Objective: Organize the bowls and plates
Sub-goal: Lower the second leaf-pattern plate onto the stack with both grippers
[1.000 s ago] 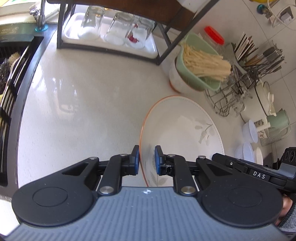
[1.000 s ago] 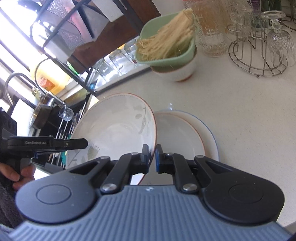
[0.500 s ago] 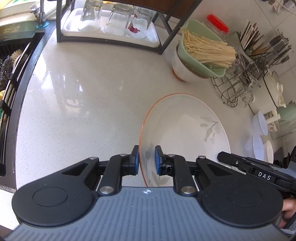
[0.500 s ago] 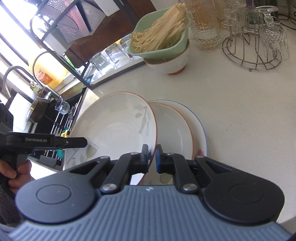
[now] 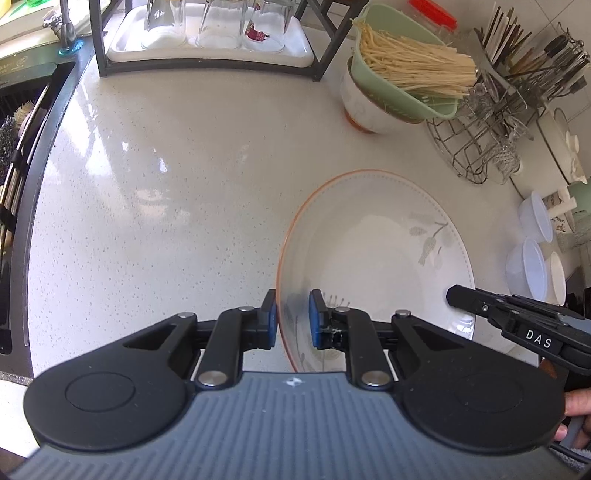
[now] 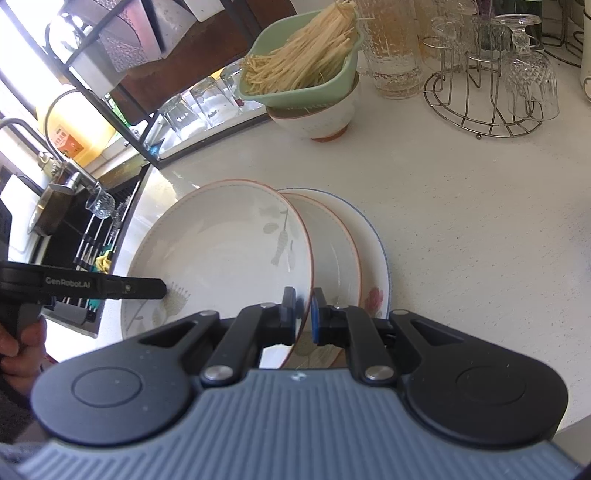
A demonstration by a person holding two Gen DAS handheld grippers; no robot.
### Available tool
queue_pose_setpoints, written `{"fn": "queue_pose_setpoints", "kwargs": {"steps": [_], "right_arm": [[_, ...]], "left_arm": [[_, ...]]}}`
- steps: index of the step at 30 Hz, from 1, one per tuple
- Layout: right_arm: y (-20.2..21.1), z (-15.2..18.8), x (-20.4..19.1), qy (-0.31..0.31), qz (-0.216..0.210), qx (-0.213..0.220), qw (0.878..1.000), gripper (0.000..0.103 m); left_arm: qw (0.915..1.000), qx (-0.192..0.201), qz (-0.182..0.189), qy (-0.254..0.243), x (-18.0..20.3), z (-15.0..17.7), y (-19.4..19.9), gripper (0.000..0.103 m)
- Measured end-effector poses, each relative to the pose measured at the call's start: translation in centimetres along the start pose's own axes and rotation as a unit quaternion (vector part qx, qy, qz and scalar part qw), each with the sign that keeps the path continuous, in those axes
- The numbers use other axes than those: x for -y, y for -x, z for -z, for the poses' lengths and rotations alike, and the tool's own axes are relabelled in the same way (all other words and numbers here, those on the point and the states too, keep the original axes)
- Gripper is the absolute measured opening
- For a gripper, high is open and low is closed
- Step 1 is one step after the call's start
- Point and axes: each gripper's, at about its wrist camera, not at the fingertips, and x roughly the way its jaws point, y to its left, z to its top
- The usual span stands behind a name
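A white plate with an orange rim and a leaf print point(image 5: 373, 251) is held between both grippers above the counter. My left gripper point(image 5: 291, 319) is shut on its near left rim. My right gripper point(image 6: 303, 314) is shut on its right rim; the same plate fills the middle of the right wrist view point(image 6: 221, 258). Just under and to the right of it lies a second orange-rimmed plate point(image 6: 332, 251) on a blue-rimmed plate with a pink flower point(image 6: 375, 266). The held plate overlaps that stack.
A white bowl with a green colander of noodles point(image 5: 399, 85) stands behind. A wire rack with glasses point(image 6: 491, 85), a tray of upturned glasses point(image 5: 210, 33) under a black shelf, plastic tubs point(image 5: 535, 254) and the sink point(image 5: 14, 147) at left surround the speckled counter point(image 5: 166, 184).
The held plate and both grippers have moved toward the stacked plates; the plate now covers more of the stack. Both grips are unchanged.
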Motion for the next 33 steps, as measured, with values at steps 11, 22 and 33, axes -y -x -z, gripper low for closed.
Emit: {"fn": "queue_pose_setpoints", "kwargs": {"steps": [11,22,33], "right_arm": [[-0.6,0.0,-0.2,-0.003,0.021,-0.011,1.0,0.012],[-1.1,0.2,0.0,-0.014,0.037,-0.021,0.999,0.013],[-1.4,0.0,-0.4,-0.015,0.05,-0.019,0.998,0.014]], "left_arm": [[0.9995,-0.007,-0.027,-0.012,0.9,0.1,-1.0,0.02],[0.9979,-0.009,-0.052,-0.037,2.1,-0.3,-1.5,0.02],[0.9973,-0.014,-0.058,-0.043,2.3,-0.6,-1.7,0.02]]}}
